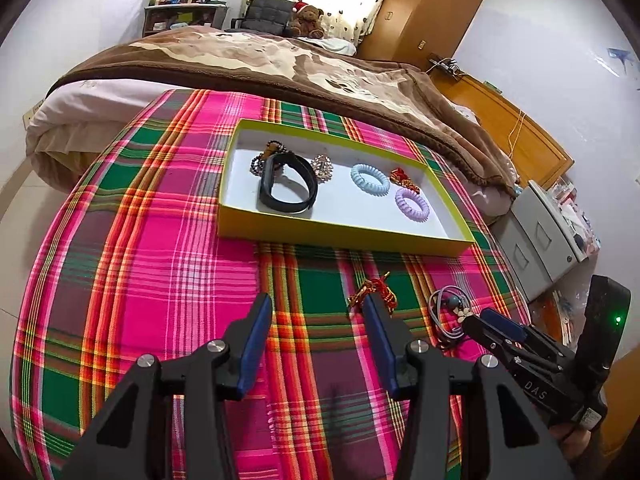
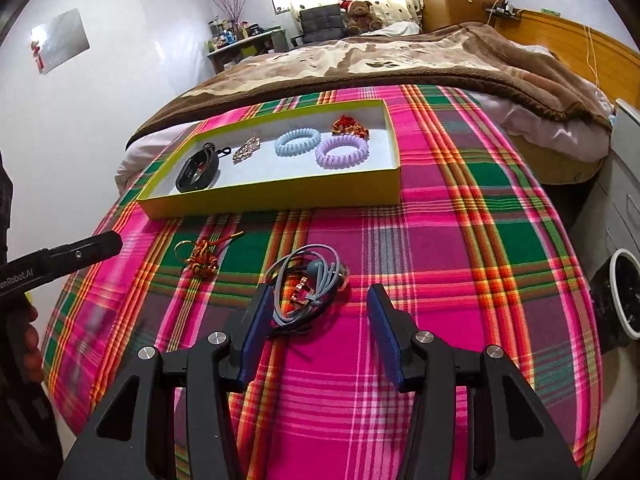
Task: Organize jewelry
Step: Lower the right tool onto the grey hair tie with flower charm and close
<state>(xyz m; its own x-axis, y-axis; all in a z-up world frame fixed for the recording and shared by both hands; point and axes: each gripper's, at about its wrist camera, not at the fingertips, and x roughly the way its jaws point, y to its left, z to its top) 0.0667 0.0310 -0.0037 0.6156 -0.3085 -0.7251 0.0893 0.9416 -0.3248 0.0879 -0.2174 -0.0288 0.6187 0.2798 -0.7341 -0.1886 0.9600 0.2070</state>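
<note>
Two pieces are still lying loose on the plaid cloth [image 2: 440,216], outside the tray [image 2: 280,202]: a red-and-gold knot [image 2: 202,258] and a tangle of grey cord [image 2: 310,284]. Five or six pieces are already sitting in the tray, among them a black band [image 1: 288,184], a blue coil [image 1: 370,179] and a lilac coil [image 1: 412,204].

Risks, as I judge them: the cord is lying in loose loops with a bead and a small metal charm, so a pinch on one strand could be dragging the rest along the cloth or letting it slip free on the lift. The knot is small and flat, so the pads could be catching cloth instead. Both tools are working close together, and they could be bumping.

Left tool [image 1: 318,306] is angling steeply down, jaws standing wide and holding nothing, its right finger just beside the knot at about 1 o'clock. Right tool [image 2: 320,296] is angling down likewise, jaws released and empty, with the cord lying at 11 o'clock, against its left finger [image 2: 256,328].
</note>
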